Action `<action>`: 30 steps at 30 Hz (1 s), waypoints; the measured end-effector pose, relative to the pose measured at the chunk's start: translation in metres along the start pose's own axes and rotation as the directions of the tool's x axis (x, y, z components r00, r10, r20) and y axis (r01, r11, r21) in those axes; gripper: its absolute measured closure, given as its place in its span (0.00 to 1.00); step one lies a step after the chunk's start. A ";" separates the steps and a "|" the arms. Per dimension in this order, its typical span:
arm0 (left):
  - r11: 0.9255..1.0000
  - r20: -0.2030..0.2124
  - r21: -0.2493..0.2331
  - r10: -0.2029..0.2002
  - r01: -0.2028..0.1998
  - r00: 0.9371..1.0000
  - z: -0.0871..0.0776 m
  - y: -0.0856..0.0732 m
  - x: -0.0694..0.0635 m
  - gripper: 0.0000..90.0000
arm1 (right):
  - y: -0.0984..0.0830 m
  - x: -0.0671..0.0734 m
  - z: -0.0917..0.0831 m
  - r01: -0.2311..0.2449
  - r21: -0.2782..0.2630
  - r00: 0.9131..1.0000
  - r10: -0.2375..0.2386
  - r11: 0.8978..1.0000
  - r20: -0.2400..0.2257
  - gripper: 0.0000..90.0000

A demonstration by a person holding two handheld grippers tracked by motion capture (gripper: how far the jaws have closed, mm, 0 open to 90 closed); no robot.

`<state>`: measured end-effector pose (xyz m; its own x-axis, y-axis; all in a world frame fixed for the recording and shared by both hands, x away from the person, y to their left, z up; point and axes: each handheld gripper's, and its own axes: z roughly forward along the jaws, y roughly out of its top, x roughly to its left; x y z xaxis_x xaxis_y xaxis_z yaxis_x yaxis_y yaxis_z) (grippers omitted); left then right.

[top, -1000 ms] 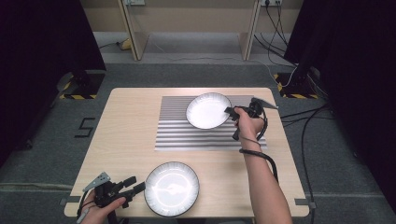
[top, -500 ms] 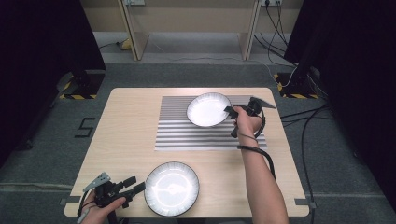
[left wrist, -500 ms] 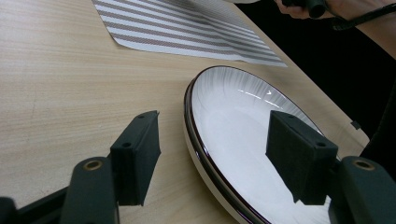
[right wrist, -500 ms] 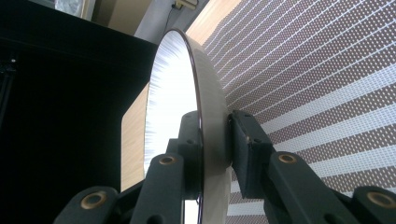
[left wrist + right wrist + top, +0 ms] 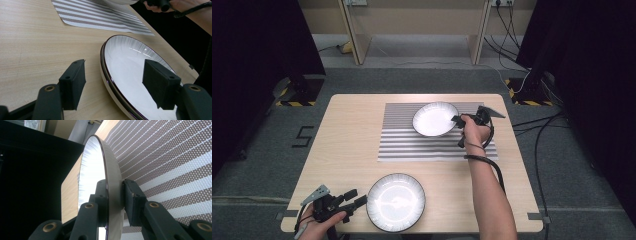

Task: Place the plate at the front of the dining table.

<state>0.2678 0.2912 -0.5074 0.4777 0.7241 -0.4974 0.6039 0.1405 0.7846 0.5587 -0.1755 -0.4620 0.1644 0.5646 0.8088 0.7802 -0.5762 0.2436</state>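
On the table (image 5: 352,140), two plates: one (image 5: 435,119) pinched by right gripper (image 5: 458,120) fingers, one (image 5: 395,202) between spread left gripper (image 5: 356,199) fingers.

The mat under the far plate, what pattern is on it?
Grey-brown and white stripes on the mat, clearest in the high view.
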 end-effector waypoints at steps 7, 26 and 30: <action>1.000 0.001 0.000 0.001 -0.001 1.000 0.000 0.000 0.000 0.38 | 0.000 -0.005 0.006 -0.009 -0.002 1.000 0.009 1.000 0.014 0.82; 1.000 -0.001 -0.003 0.004 -0.004 1.000 -0.001 0.001 0.002 0.38 | -0.003 -0.015 0.018 -0.022 -0.001 0.999 0.022 1.000 0.034 0.82; 1.000 -0.001 -0.005 0.006 -0.006 1.000 -0.002 0.002 0.002 0.38 | -0.003 -0.017 0.019 -0.023 -0.002 0.999 0.023 1.000 0.043 0.83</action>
<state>0.2687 0.2940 -0.5066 0.4809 0.7257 -0.4920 0.5977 0.1392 0.7895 0.5649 -0.1725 -0.4866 0.2079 0.5760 0.7905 0.7749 -0.5903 0.2263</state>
